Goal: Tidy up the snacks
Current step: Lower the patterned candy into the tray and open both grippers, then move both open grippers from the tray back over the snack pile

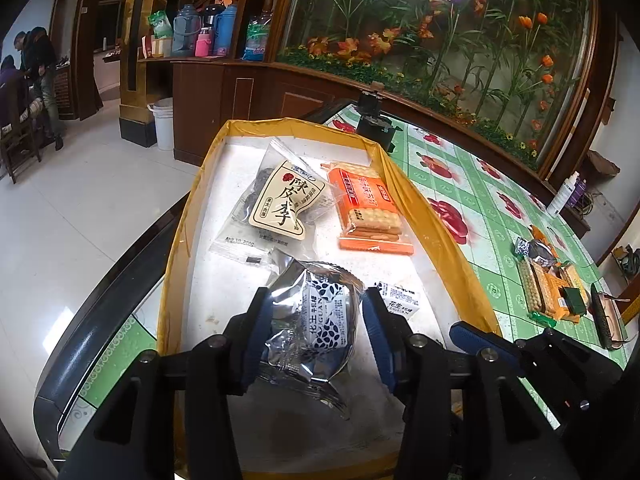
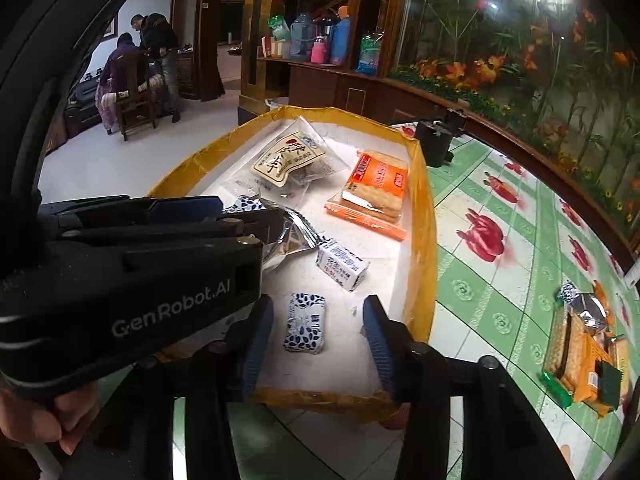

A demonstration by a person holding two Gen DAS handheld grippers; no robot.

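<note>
Left wrist view: the left gripper (image 1: 312,332) has its 2 fingers around a silver pack (image 1: 308,332) over the tray (image 1: 420,208); the left pad presses the foil, but contact at the right pad is unclear, so I cannot tell if it grips. Beyond lie a plum bag (image 1: 280,204) and orange crackers (image 1: 370,210).

Right wrist view: the right gripper (image 2: 316,332) is spread wide, a small blue-patterned candy (image 2: 306,322) lying on the tray floor between its fingers, touching neither. A white candy (image 2: 342,266) lies just beyond.
</note>
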